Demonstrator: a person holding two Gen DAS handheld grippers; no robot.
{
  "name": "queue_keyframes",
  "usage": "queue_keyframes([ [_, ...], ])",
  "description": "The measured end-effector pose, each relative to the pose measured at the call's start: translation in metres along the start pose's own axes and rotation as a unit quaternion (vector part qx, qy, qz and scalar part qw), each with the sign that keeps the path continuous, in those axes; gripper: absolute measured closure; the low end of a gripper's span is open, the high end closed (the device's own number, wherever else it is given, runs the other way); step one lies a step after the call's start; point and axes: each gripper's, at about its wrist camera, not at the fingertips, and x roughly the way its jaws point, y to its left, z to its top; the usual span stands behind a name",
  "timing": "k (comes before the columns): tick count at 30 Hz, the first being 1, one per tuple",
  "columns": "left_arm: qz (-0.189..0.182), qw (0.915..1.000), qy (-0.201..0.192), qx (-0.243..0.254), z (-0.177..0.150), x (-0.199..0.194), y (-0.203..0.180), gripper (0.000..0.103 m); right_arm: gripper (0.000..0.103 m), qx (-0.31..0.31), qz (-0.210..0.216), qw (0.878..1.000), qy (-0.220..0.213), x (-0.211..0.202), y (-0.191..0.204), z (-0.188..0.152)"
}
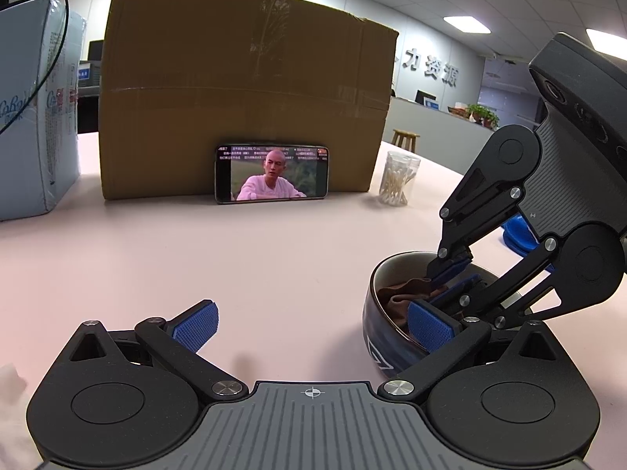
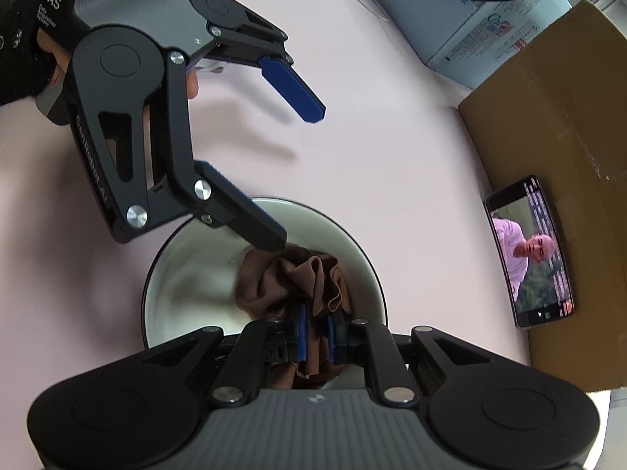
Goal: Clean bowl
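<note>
Mid-wipe, I'd say. Right gripper (image 2: 317, 338) is clamped on the brown cloth (image 2: 292, 280) down inside the bowl (image 2: 176, 270), which sits mid-tabletop (image 1: 274, 243). Left gripper (image 1: 311, 327) is spread wide, one finger over the rim. White inside looks clean; outside untouched. Phone (image 1: 272, 173) leans on the cardboard box (image 1: 243, 90) behind.

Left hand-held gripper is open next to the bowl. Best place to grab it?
Grip the bowl by its near rim, one finger inside and one on the outer wall, coming from above. The left hand-held gripper already has one finger there, and the rim is thin.
</note>
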Motion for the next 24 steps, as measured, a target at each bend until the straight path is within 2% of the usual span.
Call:
queue_keyframes([
  [4, 0.000, 1.0000, 0.000, 0.000, 0.0000, 0.0001, 0.0001, 0.000, 0.090, -0.001, 0.001, 1.000, 0.008, -0.0024, 0.0021, -0.0012],
  [10, 0.000, 1.0000, 0.000, 0.001, -0.0002, 0.0006, 0.0000, 0.000, 0.090, -0.002, 0.035, 0.999, -0.010, -0.0076, 0.0063, 0.0023],
  [24, -0.002, 1.0000, 0.001, -0.002, -0.0001, 0.0013, 0.0022, 0.000, 0.090, -0.003, 0.002, 1.000, -0.008, -0.0007, 0.0019, 0.0057],
])
